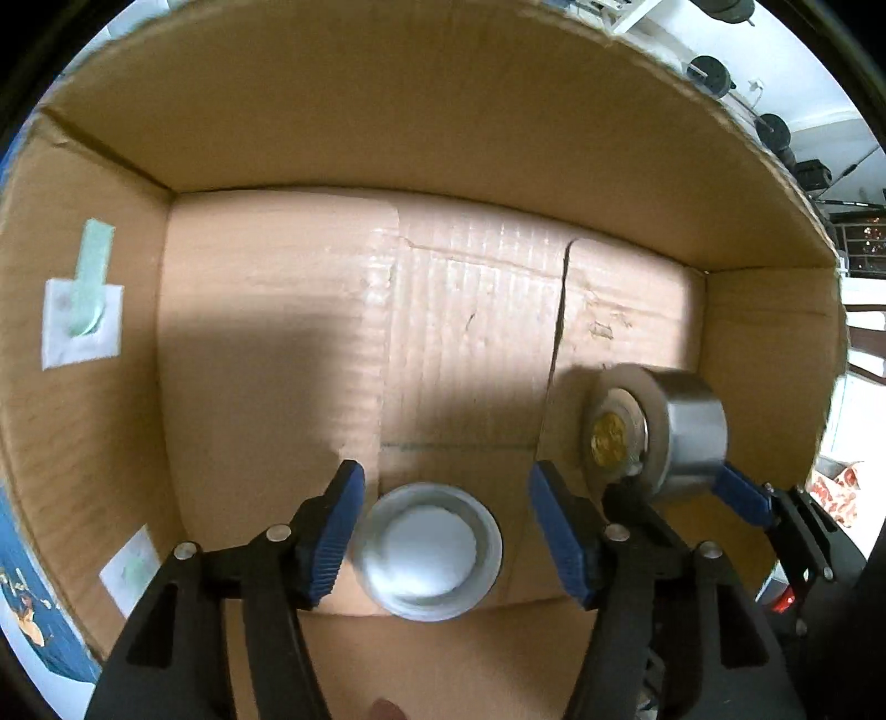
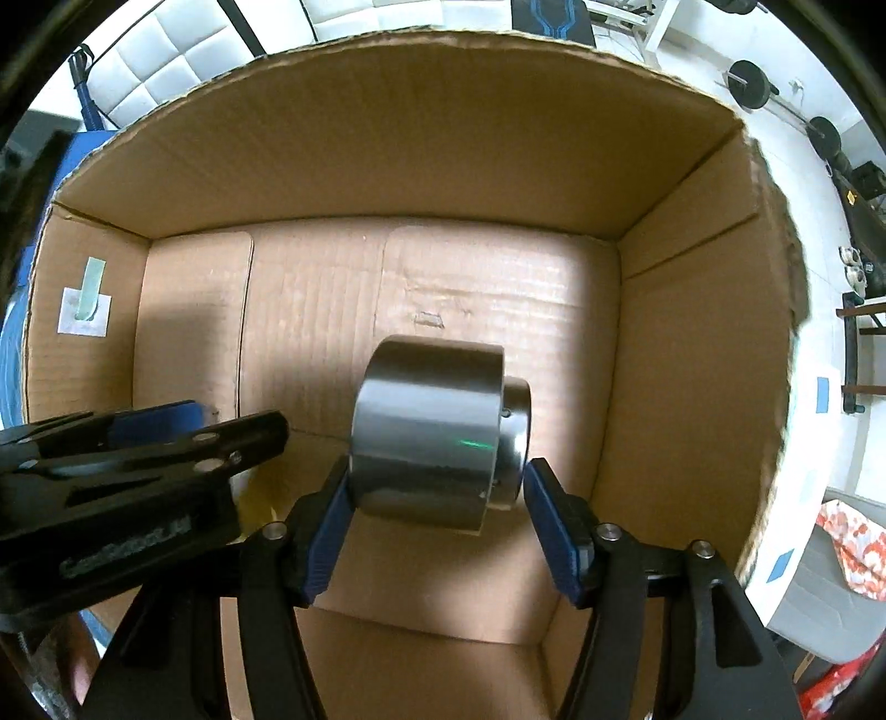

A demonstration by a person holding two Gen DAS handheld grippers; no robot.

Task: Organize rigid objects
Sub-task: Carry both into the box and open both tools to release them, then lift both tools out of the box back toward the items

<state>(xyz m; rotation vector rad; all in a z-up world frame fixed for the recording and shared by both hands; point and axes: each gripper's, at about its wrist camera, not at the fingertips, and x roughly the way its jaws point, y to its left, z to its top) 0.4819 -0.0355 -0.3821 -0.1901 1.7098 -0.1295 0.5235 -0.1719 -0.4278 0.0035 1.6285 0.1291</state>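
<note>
Both grippers reach into an open cardboard box [image 1: 277, 332]. My left gripper [image 1: 446, 531] is open. A white lidded round container [image 1: 429, 556] sits on the box floor between its blue pads, touching neither. My right gripper [image 2: 437, 520] holds a silver metal cylinder [image 2: 429, 432] on its side between its blue pads, above the box floor [image 2: 487, 299]. In the left wrist view the cylinder [image 1: 664, 432] shows a gold-centred end face, with the right gripper's pad [image 1: 742, 493] behind it. The left gripper's black body [image 2: 138, 471] shows at the left of the right wrist view.
The box walls [image 2: 387, 155] rise on all sides. A white and green sticker [image 1: 83, 310] is on the left wall. Outside the box are a white tufted sofa [image 2: 166, 50], dumbbells [image 2: 750, 83] and a red patterned cloth [image 2: 853, 543].
</note>
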